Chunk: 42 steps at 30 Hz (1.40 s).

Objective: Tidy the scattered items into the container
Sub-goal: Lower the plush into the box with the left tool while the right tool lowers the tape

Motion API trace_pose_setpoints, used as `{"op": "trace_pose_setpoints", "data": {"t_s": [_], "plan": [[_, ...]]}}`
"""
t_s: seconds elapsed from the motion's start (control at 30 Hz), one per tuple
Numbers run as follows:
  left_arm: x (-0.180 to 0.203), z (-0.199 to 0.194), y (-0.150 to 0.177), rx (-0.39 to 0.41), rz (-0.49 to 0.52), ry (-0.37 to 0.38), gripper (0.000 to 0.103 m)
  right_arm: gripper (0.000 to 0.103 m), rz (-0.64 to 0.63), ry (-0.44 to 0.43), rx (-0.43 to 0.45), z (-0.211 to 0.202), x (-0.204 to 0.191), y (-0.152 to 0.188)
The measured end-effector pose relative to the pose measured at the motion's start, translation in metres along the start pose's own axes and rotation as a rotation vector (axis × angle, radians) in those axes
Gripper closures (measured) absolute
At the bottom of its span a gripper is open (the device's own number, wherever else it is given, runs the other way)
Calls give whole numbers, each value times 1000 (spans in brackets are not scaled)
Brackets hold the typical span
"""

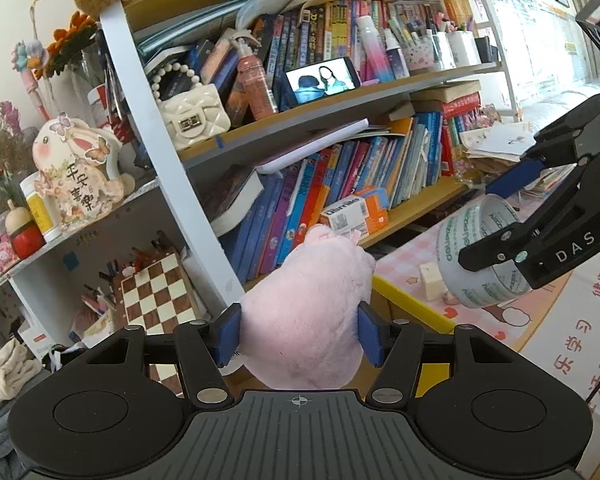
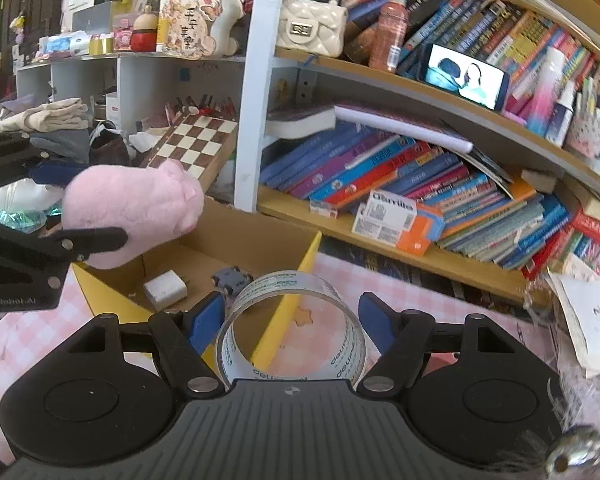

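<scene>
The left gripper [image 1: 299, 334] has its jaws closed on a pink plush [image 1: 312, 312], both blue pads pressed into its sides, and holds it in the air. In the right wrist view the plush [image 2: 134, 208] hangs over the left wall of the box [image 2: 296, 280], a cardboard container with yellow flaps that sits on the pink checked worktop [image 2: 24, 344] against the bookshelf [image 2: 420, 256].

The right gripper [image 2: 291, 322] carries a tape roll [image 2: 290, 324]. One pad sits inside the ring and one outside in the left wrist view, where the tape roll [image 1: 480, 256] hangs from the jaws, so they appear to pinch its wall; it hovers above the box's right flap, partly over the worktop.

Inside the box lie a white charger [image 2: 166, 290] and a small grey toy car [image 2: 230, 278], near the middle of the floor.

The step in hand looks like the drop-off. To do it well, bring each item fully past the flaps before letting go: the plush needs to move right and down, and the tape roll left, clear of the yellow flap, or it may land on the edge and roll off along the worktop. Lower both close to the box floor, aim for the bare cardboard beside the charger and car, then open the jaws wide and lift straight up so the plush does not snag on a pad.
</scene>
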<state>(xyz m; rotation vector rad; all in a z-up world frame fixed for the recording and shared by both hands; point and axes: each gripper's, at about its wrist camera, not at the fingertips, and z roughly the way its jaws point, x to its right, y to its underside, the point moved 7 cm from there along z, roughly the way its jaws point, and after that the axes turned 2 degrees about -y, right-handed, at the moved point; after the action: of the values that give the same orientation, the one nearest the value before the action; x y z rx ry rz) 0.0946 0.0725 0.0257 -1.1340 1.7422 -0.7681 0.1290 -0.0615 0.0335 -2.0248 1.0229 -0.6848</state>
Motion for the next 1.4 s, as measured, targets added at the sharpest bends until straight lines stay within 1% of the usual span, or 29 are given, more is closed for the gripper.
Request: {"op": "trace_pose_setpoints", "data": {"t_s": [0.4,0.7,1.4], "plan": [[-15,16,5,-8,-24,-11,44,31,-59,-48,1,24,-16,-21],[-26,32,13,-37,-51,-18,44,31,-77,-76,-24,44,-24,-25],[-37,73,29,-109,-101,-13,44,31,-97,-140,-87,102,-33,-30]]}}
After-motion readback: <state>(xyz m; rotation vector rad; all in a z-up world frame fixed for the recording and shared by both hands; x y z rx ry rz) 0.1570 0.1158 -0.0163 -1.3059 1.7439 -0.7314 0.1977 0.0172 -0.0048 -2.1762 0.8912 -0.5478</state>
